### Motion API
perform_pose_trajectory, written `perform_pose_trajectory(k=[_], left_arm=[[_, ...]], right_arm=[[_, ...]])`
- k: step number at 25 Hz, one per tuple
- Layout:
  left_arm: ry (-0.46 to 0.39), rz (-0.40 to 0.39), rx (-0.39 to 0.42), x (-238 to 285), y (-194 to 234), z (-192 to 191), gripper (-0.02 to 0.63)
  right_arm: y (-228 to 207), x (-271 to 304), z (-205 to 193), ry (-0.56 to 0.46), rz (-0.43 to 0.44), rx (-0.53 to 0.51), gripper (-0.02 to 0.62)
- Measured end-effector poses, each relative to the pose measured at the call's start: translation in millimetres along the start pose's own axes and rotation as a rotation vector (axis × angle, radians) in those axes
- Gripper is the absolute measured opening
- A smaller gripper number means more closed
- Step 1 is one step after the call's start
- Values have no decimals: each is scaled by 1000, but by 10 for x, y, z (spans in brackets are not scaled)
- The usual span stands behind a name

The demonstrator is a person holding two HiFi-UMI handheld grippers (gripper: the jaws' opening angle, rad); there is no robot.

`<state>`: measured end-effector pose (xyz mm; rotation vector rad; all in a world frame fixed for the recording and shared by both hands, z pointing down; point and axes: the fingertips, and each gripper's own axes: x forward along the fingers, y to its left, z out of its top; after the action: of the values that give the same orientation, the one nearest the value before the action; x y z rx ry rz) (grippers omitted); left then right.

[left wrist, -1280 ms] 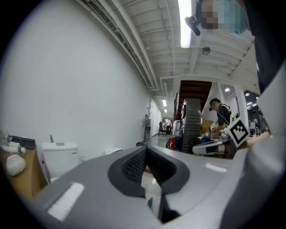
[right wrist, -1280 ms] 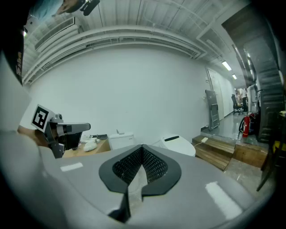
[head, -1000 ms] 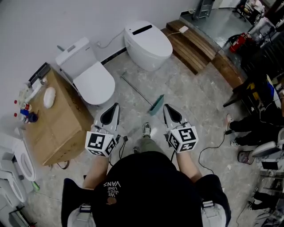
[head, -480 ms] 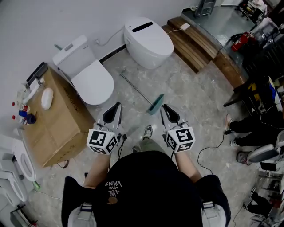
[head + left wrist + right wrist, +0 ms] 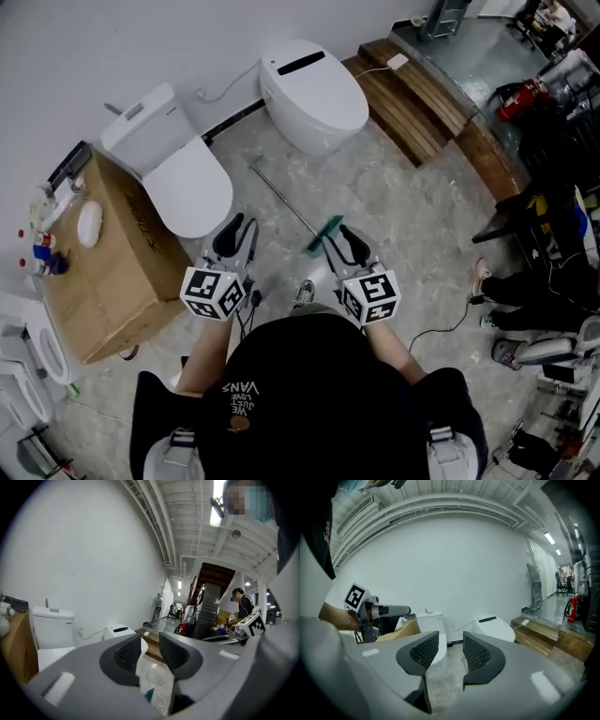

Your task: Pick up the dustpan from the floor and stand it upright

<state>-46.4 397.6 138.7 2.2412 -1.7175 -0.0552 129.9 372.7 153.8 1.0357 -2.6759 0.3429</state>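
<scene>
At the bottom of the head view the person's black shirt (image 5: 309,394) fills the frame, and both forearms reach up from it toward the middle. The left hand-held gripper (image 5: 236,227) sits left of centre. Its jaws have just been opening and now stand a little apart. In the left gripper view (image 5: 150,641) nothing is clamped between the pads (image 5: 127,651); the gap shows only pale floor and, low down, a small teal patch. The right hand-held gripper (image 5: 337,236) sits right of centre. Its jaws have also just been opening and now stand wide apart. In the right gripper view (image 5: 450,640) they are empty, framing bare floor and a toilet base.

Just beside the right gripper's tips, at the centre of the head view, the dustpan (image 5: 323,234) lies flat on the grey floor (image 5: 403,206). Its teal pan is nearest the person and its thin handle runs up and left. Whether the tips touch it cannot be told.

To the left stands a cardboard box (image 5: 112,253). Beyond it, at upper left and upper centre, two white toilets (image 5: 183,178) stand against the wall. Wooden steps (image 5: 422,94) lie at upper right.
</scene>
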Motion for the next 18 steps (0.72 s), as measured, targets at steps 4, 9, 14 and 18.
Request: perform_pose_trajectory(k=[4,9,14,18], left_arm=[[26,23,-25,300,76,-76,153],[83,20,-70,628,154,-202,170],[132,-14,-84,997,285,-309,170],[172,-40,-110,1365,504,-437,170]], right_arm=[[-220,208,-16,21,38,-5,140],[-435,410,-78,51,53,20,140],[-599,618,-217,90,26,51,140],[-769,851,-294,107,-13,55,140]])
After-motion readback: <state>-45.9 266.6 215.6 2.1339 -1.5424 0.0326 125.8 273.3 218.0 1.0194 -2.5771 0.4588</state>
